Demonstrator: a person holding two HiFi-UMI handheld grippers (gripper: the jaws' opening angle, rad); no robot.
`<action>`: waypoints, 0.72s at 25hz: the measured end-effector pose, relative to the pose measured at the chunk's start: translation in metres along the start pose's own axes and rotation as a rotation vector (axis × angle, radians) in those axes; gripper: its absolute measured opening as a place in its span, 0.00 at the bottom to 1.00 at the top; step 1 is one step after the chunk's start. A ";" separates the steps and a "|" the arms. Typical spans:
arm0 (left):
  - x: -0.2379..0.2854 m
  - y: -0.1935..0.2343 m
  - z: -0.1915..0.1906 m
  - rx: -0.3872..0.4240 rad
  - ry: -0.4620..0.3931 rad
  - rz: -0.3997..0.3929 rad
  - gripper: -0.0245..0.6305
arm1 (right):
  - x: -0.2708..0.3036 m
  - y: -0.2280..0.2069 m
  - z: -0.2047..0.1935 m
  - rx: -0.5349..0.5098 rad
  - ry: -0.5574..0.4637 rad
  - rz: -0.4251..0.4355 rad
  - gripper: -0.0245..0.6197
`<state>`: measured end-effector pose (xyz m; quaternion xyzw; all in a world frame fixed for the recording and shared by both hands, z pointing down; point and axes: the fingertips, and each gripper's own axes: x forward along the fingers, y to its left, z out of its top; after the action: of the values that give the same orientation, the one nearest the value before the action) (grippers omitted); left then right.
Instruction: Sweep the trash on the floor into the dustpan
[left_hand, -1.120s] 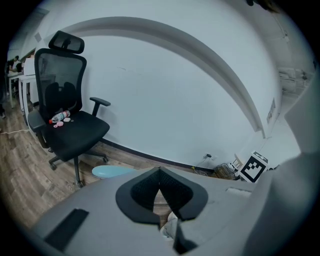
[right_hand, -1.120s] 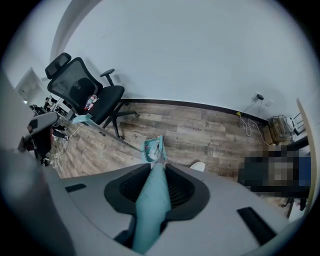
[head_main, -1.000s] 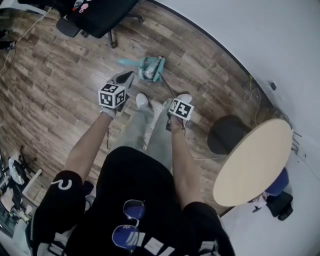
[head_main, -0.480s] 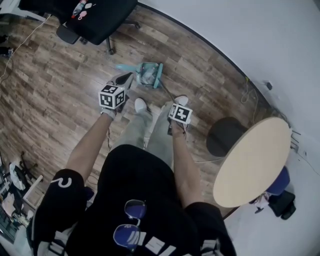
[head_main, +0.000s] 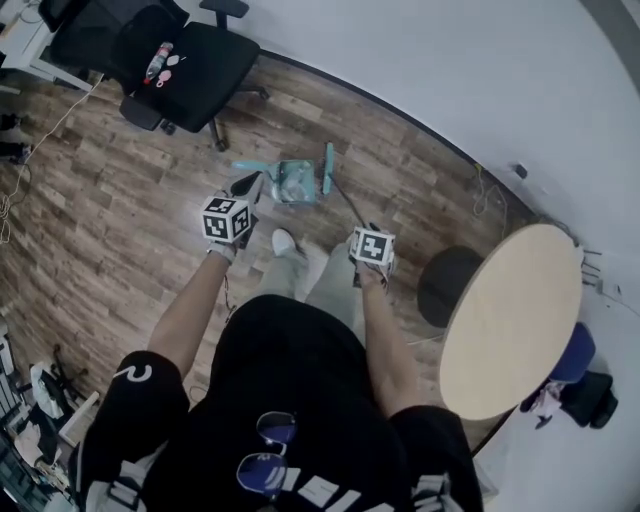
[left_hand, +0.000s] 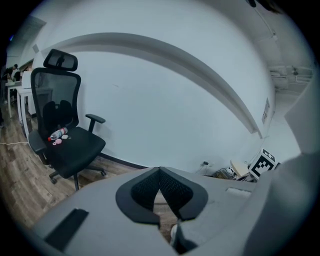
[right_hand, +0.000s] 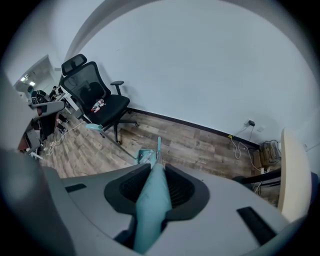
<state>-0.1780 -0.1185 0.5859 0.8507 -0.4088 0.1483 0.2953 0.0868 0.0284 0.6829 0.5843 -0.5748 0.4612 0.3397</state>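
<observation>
A teal dustpan (head_main: 294, 181) stands on the wood floor with pale trash inside it; it also shows in the right gripper view (right_hand: 144, 157). Its thin rod rises to a teal grip (head_main: 249, 166). My left gripper (head_main: 248, 184) is right beside that grip, jaws shut (left_hand: 160, 172) with a thin dark rod low between them. The right gripper (head_main: 361, 229) is shut on the teal broom handle (right_hand: 151, 200). That handle runs down to the broom head (head_main: 327, 168), just right of the dustpan.
A black office chair (head_main: 190, 65) with a bottle on its seat stands at the back left. A round wooden table (head_main: 510, 320) and a dark base (head_main: 450, 282) are at the right. Cables (head_main: 485, 190) lie along the white wall. My shoes (head_main: 285, 242) are below the dustpan.
The head view has tilted and shows more wall. Both grippers keep their hold. The broom head now stands slightly apart from the dustpan's right side.
</observation>
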 end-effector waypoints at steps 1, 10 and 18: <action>-0.003 -0.006 0.003 0.002 -0.008 -0.007 0.04 | -0.008 -0.003 0.004 -0.008 -0.016 0.008 0.17; -0.025 -0.096 0.014 0.008 -0.078 -0.047 0.04 | -0.082 -0.063 0.033 -0.092 -0.198 0.007 0.17; -0.038 -0.206 0.010 0.045 -0.115 -0.035 0.04 | -0.145 -0.133 0.008 -0.144 -0.278 0.058 0.17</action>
<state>-0.0402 0.0000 0.4807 0.8713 -0.4067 0.1029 0.2546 0.2310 0.0873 0.5631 0.5998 -0.6644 0.3432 0.2846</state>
